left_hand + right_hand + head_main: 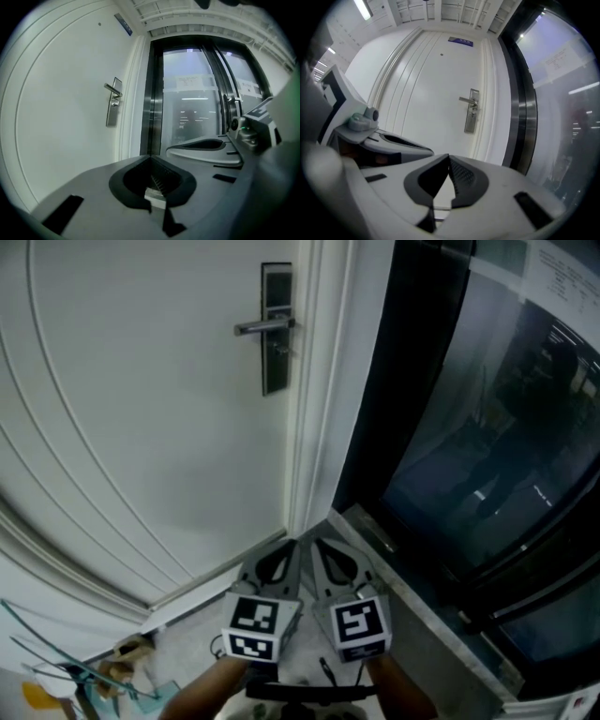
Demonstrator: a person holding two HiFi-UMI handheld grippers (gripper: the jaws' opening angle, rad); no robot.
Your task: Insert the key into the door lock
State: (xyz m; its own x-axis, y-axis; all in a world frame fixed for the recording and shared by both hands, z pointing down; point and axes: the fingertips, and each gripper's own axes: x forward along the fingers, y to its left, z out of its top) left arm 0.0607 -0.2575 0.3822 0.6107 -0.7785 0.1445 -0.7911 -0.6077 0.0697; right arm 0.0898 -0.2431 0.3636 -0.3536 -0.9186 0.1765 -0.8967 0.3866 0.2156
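Note:
A white door (141, 409) carries a dark lock plate (276, 329) with a silver lever handle (262, 326). Something small juts out just under the lever; I cannot tell whether it is a key. The plate also shows far off in the left gripper view (112, 108) and the right gripper view (472, 117). My left gripper (291, 542) and right gripper (319, 540) hang side by side, low and well short of the lock, tips towards the door's foot. The left gripper (150, 158) and the right gripper (449, 155) are both shut, with nothing seen between the jaws.
The white door frame (314, 381) runs down right of the lock. Dark glass panels (487, 427) fill the right side behind a stone sill (422, 615). Loose clutter (84, 676) lies on the floor at bottom left.

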